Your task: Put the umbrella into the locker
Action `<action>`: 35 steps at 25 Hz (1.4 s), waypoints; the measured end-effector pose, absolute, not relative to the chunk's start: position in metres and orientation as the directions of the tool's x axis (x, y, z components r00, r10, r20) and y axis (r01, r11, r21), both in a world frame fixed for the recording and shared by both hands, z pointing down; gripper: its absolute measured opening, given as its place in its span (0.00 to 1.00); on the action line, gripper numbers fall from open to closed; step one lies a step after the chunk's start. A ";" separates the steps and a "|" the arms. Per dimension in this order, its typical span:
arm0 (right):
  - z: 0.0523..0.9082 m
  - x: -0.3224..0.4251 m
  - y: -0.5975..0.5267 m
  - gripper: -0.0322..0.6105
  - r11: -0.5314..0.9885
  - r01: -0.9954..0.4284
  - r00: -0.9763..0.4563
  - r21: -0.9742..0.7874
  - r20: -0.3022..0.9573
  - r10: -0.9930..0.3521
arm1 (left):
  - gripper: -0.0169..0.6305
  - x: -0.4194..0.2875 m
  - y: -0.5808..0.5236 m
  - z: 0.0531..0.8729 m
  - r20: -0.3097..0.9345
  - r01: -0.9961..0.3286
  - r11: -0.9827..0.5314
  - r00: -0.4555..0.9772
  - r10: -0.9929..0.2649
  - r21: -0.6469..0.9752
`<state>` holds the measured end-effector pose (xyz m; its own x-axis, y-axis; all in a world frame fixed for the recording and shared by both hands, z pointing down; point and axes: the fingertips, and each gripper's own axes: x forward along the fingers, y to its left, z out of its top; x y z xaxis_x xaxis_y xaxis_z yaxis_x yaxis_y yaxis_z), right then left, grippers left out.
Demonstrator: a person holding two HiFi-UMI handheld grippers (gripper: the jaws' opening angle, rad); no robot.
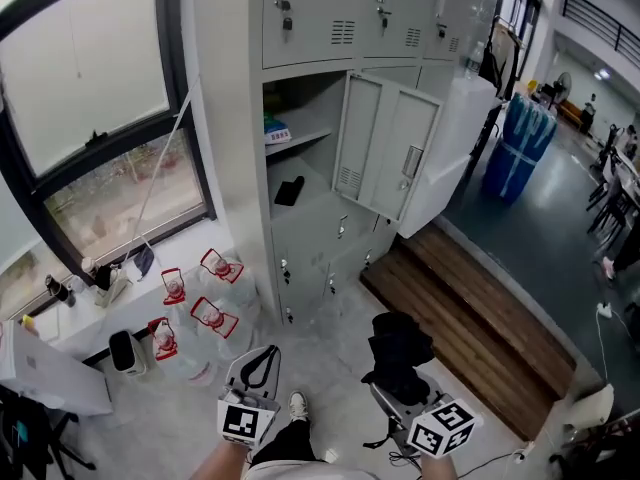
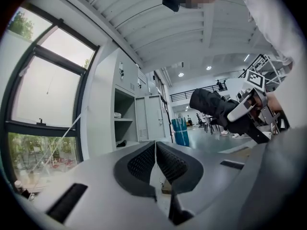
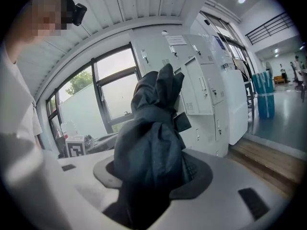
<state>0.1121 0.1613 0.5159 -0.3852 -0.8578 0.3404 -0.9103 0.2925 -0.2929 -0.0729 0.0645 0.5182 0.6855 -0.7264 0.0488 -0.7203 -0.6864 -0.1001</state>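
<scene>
The folded black umbrella point(image 1: 397, 351) stands up out of my right gripper point(image 1: 398, 376), which is shut on it at the bottom right of the head view. In the right gripper view the umbrella point(image 3: 152, 138) fills the space between the jaws. My left gripper point(image 1: 257, 361) is beside it, shut and empty, its pads point(image 2: 144, 161) pressed together. The grey locker bank point(image 1: 320, 118) stands ahead with one door point(image 1: 385, 148) swung open. The open compartment has a shelf and a small black item point(image 1: 289, 190) on its floor. From the left gripper view the umbrella point(image 2: 213, 107) shows at the right.
Several water bottles with red handles point(image 1: 212, 316) stand on the floor left of the lockers, under a window point(image 1: 90, 118). A wooden platform point(image 1: 470, 313) lies to the right. Blue drums point(image 1: 522, 138) stand further back. My shoe point(image 1: 298, 405) is between the grippers.
</scene>
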 end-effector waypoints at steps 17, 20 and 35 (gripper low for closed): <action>0.475 0.139 -0.059 0.42 0.309 -0.918 -0.383 -0.247 0.353 -0.854 | 0.07 -0.008 -0.152 0.484 -0.029 -0.664 -0.747 0.748 -0.663 -0.047; 0.473 0.149 -0.080 0.42 0.344 -0.908 -0.411 -0.239 0.342 -0.845 | 0.07 -0.001 -0.162 0.480 -0.033 -0.685 -0.726 0.729 -0.684 -0.064; 0.449 0.190 -0.171 0.42 0.501 -0.845 -0.534 -0.186 0.305 -0.788 | 0.07 0.020 -0.197 0.465 -0.035 -0.807 -0.579 0.586 -0.810 -0.117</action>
